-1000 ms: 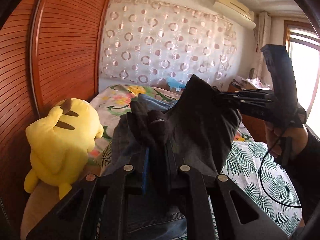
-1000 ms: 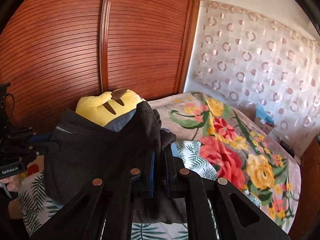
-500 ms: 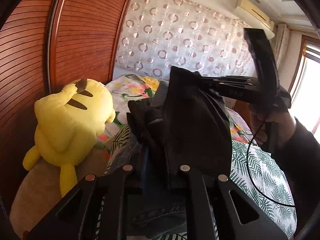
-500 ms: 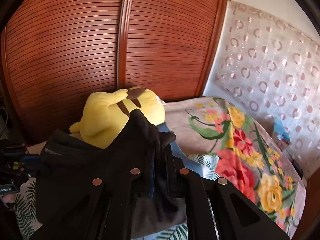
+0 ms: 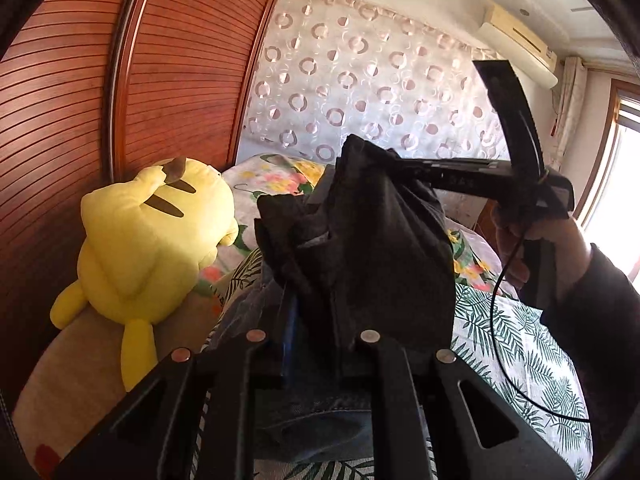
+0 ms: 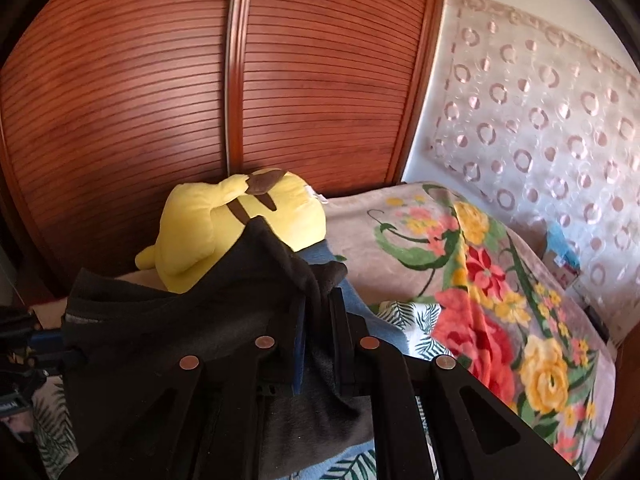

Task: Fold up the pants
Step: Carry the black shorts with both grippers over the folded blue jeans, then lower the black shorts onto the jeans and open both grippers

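- The left gripper [image 5: 310,320] was clenched on a bunched edge of the dark pants [image 5: 372,248], which were lifted off the bed [image 5: 516,340] and hung between the two tools, in front of the yellow plush toy [image 5: 148,240] lying against the wooden wardrobe door [image 5: 168,80].
- The step in hand looked like carrying the raised edge over to lay one half on the other. To do it well, both grips should travel together and at one height, so the cloth stays taut and does not sag in the middle.
- I would judge that the edge ought to be lowered flat onto the bed before either grip lets go, and kept away from the plush toy.
- The right gripper [image 6: 318,328] was likewise clenched on the pants [image 6: 192,320], its fingers pinching a peak of fabric; from the left camera it reached in sideways, held in the person's hand [image 5: 532,240].
- The pants were black or very dark grey, soft and thick, heavily crumpled near both grips, with a paler seam or band showing along one edge.
- Blue denim [image 5: 320,420] lay beneath on the leaf-print sheet; whether it belongs to the task I cannot tell.
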Available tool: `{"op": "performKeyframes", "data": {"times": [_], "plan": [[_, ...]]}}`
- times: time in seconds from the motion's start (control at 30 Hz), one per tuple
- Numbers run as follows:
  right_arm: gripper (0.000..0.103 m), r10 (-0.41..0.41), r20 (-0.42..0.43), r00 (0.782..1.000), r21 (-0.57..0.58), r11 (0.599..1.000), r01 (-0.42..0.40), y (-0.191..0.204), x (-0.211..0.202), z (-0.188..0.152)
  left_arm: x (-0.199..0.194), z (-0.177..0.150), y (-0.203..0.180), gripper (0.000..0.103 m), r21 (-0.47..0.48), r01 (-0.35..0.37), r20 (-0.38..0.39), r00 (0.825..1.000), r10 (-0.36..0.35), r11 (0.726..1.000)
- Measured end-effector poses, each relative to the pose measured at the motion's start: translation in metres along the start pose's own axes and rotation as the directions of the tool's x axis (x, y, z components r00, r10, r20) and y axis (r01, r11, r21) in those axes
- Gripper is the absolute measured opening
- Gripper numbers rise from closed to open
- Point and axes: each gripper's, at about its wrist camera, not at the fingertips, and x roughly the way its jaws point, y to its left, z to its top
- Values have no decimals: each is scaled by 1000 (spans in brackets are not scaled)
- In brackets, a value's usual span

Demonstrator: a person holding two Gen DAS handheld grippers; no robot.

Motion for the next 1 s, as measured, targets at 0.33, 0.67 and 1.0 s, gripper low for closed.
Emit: {"op": "performKeyframes", "data": {"times": [0.33, 0.67, 1.0], "plan": [[37, 30, 36, 999, 117, 993, -34, 7, -28, -19, -6, 4, 2, 19, 16, -32, -11, 999, 32, 999], [37, 64, 1, 998, 146, 987, -63, -3, -25, -41, 0, 21, -10, 50, 112, -24, -19, 999, 26, 993], [37, 75, -16, 997, 194, 978, -71, -22, 9, -40, 43, 15, -4, 50, 173, -86, -105, 989, 105, 981]]}}
